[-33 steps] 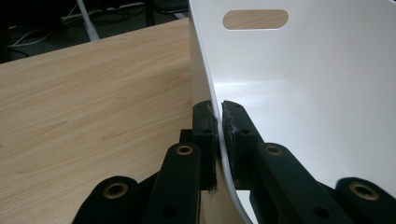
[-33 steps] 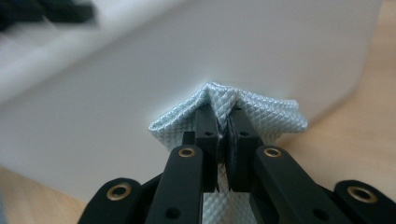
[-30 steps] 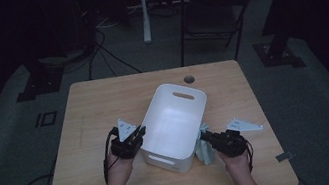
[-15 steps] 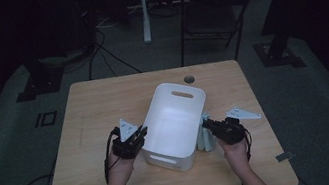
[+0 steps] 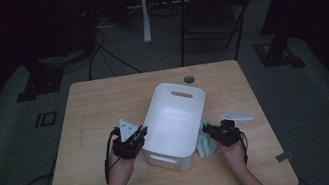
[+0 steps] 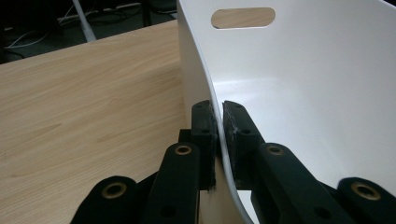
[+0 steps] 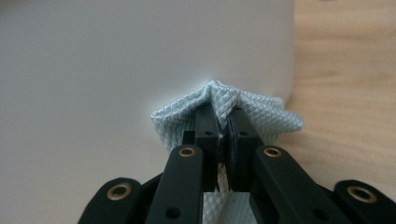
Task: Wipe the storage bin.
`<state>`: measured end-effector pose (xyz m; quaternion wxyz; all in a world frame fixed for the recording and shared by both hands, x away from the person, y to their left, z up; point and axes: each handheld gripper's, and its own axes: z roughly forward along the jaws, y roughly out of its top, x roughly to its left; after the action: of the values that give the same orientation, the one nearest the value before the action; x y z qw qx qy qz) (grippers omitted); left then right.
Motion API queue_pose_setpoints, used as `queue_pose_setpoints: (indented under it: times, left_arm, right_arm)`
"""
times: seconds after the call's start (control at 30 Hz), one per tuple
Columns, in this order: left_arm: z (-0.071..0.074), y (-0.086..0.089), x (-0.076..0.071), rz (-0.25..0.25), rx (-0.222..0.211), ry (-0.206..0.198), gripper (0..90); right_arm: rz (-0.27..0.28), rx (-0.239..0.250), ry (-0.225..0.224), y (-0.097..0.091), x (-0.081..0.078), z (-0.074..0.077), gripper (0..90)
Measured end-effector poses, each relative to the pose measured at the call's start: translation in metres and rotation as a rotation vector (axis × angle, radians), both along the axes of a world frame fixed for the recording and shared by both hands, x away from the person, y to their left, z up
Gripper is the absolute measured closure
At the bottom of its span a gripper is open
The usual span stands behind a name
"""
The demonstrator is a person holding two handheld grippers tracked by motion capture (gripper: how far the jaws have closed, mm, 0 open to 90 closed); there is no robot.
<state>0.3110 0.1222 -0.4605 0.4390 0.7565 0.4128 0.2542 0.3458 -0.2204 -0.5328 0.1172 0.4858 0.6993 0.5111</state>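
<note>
A white plastic tub (image 5: 177, 120) with a slot handle stands tilted on the wooden table (image 5: 103, 102). My left gripper (image 5: 136, 139) is shut on the tub's left rim (image 6: 219, 135), one jaw outside the wall and one inside. My right gripper (image 5: 212, 131) is shut on a pale blue quilted cloth (image 5: 204, 142), bunched around the jaws (image 7: 224, 105) and pressed against the tub's outer right wall (image 7: 116, 70).
A dark folding chair (image 5: 212, 8) and a white stand (image 5: 144, 9) are beyond the table's far edge. A round cable hole (image 5: 189, 78) sits in the table near the far edge. Cables (image 5: 95, 53) lie on the floor at the back left.
My right gripper has moved left and down with the cloth, up against the tub's right wall. The left gripper has kept its hold on the rim.
</note>
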Motion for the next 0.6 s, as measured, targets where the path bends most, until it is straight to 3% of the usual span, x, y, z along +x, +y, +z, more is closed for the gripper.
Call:
queue_pose_setpoints:
  times: [0.17, 0.27, 0.43, 0.57, 0.6]
  left_arm:
    - [0.0, 0.0, 0.0, 0.005, 0.007, 0.0, 82.3]
    - [0.0, 0.0, 0.001, 0.015, -0.005, 0.004, 82.2]
    - [-0.001, 0.002, 0.002, 0.007, -0.026, 0.008, 79.6]
    - [0.001, 0.002, -0.001, -0.039, -0.07, 0.013, 64.6]
    - [0.001, 0.002, -0.001, -0.039, -0.07, 0.013, 61.5]
  right_arm:
    - [-0.001, -0.056, 0.082, 0.002, 0.009, -0.018, 85.2]
    - [-0.002, -0.056, 0.11, 0.001, 0.012, -0.024, 85.2]
    - [-0.01, -0.057, 0.079, -0.003, 0.009, -0.013, 85.2]
    - [-0.023, -0.046, 0.007, -0.018, -0.003, 0.01, 85.1]
    - [-0.023, -0.046, 0.007, -0.018, -0.003, 0.01, 85.1]
